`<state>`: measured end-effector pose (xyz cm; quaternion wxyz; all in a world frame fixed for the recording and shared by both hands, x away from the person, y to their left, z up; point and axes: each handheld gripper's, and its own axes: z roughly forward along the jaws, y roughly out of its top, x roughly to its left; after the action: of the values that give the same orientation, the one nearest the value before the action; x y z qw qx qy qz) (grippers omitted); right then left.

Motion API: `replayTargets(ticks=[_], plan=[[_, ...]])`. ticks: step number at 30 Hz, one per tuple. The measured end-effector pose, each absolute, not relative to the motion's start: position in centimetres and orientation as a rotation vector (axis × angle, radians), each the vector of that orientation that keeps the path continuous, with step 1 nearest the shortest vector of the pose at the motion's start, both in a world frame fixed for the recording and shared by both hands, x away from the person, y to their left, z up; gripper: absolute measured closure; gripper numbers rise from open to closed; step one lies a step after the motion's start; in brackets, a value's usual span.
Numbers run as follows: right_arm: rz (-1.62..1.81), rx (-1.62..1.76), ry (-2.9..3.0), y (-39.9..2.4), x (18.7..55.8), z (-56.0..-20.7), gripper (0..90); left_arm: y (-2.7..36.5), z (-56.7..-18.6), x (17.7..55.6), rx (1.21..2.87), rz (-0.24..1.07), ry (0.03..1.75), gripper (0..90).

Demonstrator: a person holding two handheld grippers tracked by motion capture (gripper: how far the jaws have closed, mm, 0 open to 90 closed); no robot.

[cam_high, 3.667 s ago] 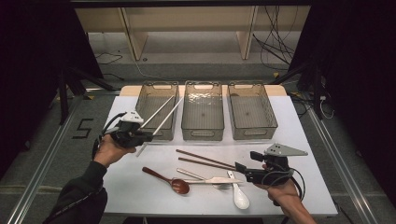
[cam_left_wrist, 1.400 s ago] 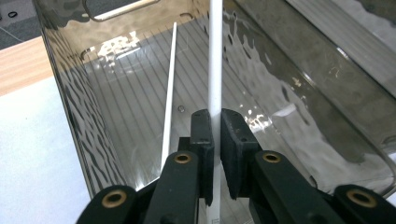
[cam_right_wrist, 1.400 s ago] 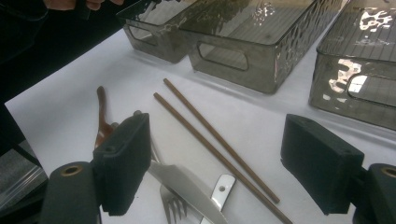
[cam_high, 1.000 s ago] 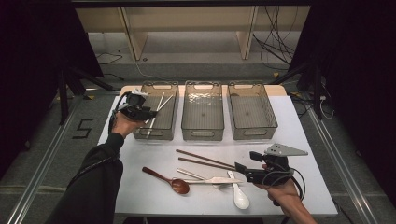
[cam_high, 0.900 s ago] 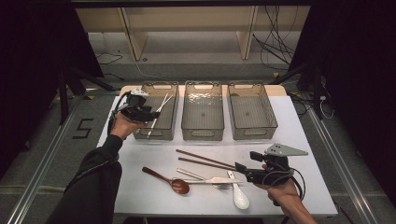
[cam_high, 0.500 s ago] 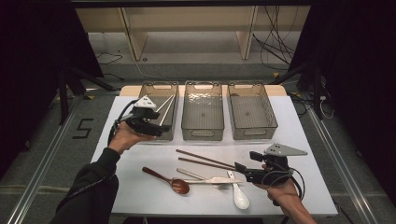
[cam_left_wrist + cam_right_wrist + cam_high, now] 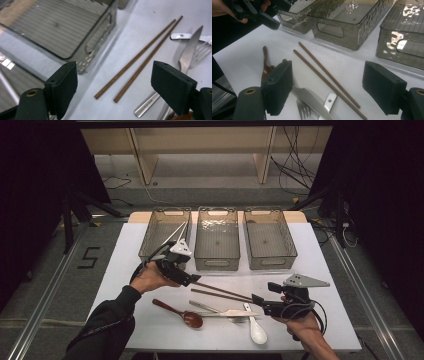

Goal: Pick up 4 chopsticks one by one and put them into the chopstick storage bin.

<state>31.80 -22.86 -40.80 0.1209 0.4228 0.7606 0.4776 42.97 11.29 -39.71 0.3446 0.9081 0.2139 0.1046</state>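
- Left gripper (image 7: pixel 192 281), left of centre in the high view: jaws spread wide, just been opening, nothing between them; it hovers over the near ends of the brown chopsticks (image 7: pixel 220 291).
- Left bin (image 7: pixel 150 240), upper left: pale chopsticks (image 7: pixel 178 232) lie inside.
- Right gripper (image 7: pixel 257 301), lower right: jaws spread, empty, beside the knife (image 7: pixel 227 313) and white spoon (image 7: pixel 256 329).

Left tongs (image 7: pixel 196 281) have just been opening, nothing between; right tongs (image 7: pixel 256 299) gape level.
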Motion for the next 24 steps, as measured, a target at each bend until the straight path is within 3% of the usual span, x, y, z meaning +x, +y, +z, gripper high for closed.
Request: replayTargets(ticks=[13,24], plan=[[1.395,1.234,2.221,-22.9,31.8,-40.8,25.4,9.0,-41.3,42.3,2.453,0.193,0.452,19.3],[1.398,1.236,2.219,-22.9,31.8,-40.8,25.4,7.1,-43.4,42.1,2.559,0.147,0.366,24.8]])
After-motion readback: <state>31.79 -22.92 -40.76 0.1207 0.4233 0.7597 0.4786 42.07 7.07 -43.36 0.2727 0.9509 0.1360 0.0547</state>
